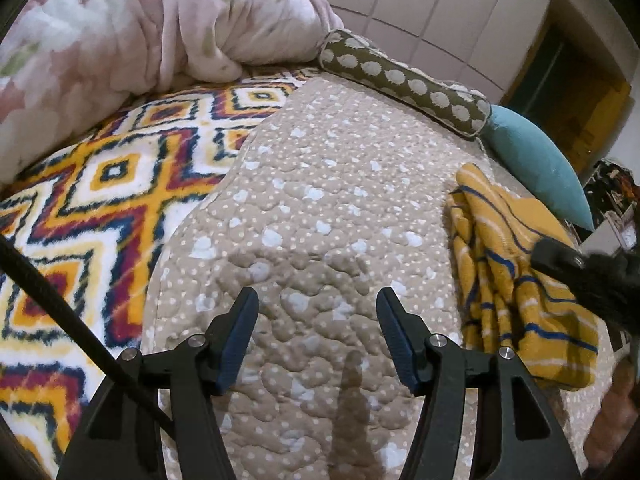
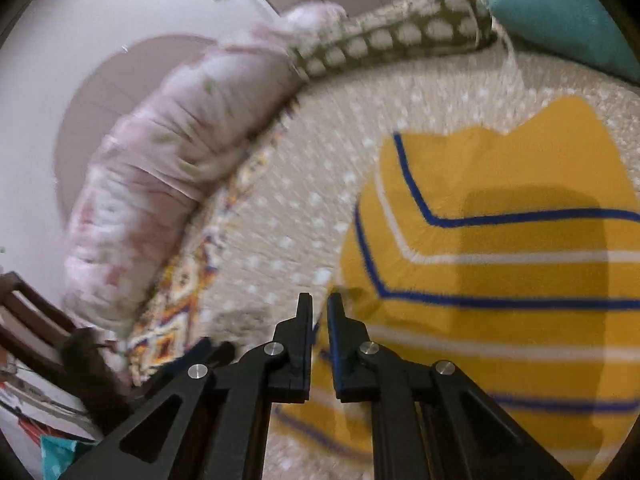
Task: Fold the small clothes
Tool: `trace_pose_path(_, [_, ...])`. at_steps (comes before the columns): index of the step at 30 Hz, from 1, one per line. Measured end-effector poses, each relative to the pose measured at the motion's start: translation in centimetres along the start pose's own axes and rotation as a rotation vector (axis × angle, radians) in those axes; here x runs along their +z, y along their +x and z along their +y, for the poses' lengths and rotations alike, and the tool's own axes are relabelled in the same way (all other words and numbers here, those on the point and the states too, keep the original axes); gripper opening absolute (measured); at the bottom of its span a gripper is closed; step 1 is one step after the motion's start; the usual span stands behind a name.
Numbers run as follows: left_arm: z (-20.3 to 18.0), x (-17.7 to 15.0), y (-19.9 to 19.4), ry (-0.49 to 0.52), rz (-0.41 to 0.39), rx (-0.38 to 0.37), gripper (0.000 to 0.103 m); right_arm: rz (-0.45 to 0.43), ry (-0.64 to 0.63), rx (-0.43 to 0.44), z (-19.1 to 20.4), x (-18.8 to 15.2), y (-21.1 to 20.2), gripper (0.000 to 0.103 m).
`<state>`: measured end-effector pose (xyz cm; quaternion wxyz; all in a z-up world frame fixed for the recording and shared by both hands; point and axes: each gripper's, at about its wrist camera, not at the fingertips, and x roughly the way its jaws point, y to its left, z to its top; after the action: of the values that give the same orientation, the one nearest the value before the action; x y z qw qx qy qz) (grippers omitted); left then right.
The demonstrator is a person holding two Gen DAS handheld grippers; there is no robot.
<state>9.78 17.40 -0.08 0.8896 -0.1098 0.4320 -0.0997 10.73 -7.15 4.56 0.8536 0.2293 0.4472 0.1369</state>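
A small yellow garment (image 1: pixel 520 280) with blue and white stripes lies bunched on the beige dotted quilt (image 1: pixel 320 200) at the right. My left gripper (image 1: pixel 317 300) is open and empty over bare quilt, left of the garment. In the right wrist view the garment (image 2: pixel 500 260) spreads under and ahead of my right gripper (image 2: pixel 319 304). Its jaws stand nearly closed at the garment's left edge, with yellow and blue cloth showing in the narrow gap. The right gripper's body also shows in the left wrist view (image 1: pixel 568 264), resting over the garment.
A patterned orange, red and blue blanket (image 1: pixel 100 200) lies left of the quilt. A pink floral duvet (image 1: pixel 140 32) is heaped at the back. A brown spotted bolster (image 1: pixel 404 80) and a teal pillow (image 1: pixel 536 160) line the far edge. A wooden chair (image 2: pixel 24 320) stands beside the bed.
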Motion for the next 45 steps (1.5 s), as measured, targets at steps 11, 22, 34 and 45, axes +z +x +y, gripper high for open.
trace_pose_path(11, [-1.2,-0.6,1.2,0.061,0.019,0.068,0.067,0.037,-0.106,0.017,-0.3,-7.8,-3.8,0.009])
trace_pose_path(22, [-1.9,-0.8,1.8,0.107,0.034,0.104,0.077,-0.032,0.112,-0.083,-11.1,-9.3,-9.6,0.007])
trace_pose_path(34, [-2.8,-1.2,2.5,0.159,0.052,0.158,0.087,-0.135,-0.002,-0.046,-5.1,-6.1,-9.9,0.009])
trace_pose_path(45, [-3.7,-1.2,3.6,0.225,0.111,0.148,0.103,0.037,0.140,0.179,-4.0,-3.0,2.9,0.008])
